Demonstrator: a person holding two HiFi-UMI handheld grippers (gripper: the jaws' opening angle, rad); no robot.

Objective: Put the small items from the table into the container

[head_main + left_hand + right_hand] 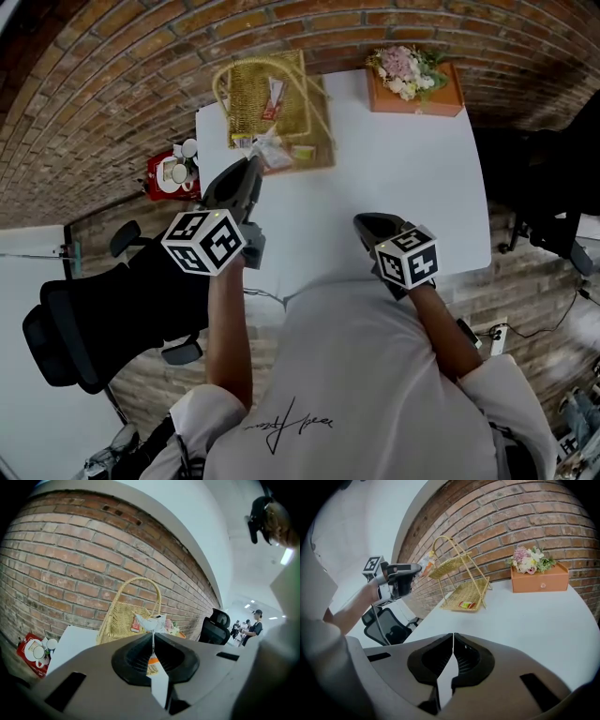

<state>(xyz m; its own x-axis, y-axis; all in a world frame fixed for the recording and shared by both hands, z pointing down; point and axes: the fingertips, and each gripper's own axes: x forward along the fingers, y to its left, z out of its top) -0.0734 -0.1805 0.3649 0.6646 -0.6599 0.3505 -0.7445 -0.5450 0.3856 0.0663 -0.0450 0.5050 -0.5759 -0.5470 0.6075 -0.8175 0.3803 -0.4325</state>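
left claw (251, 167): closed tight on a small crinkly packet (272, 150), pinched by its edge and held up in the air. in the left gripper view the wrapper sticks out past the tips.
packet's place: just beside the upper tier of the wicker basket (246, 105), and not yet in it, as far as i can judge.
basket contents: a red packet (274, 97) sits on the upper tier and another small packet (466, 604) on the lower tray.
table (403, 187): i see no loose small items on the white top from the head view.
right claw (367, 225): jaws together with nothing between them, parked low over the near part of the table.
flower box (417, 92): at the far right corner, and not part of the job by my reading.
progress: nearly done, i reckon. two items are in, and the held packet looks like the last.
left to do: carry the packet over a tier and let go.
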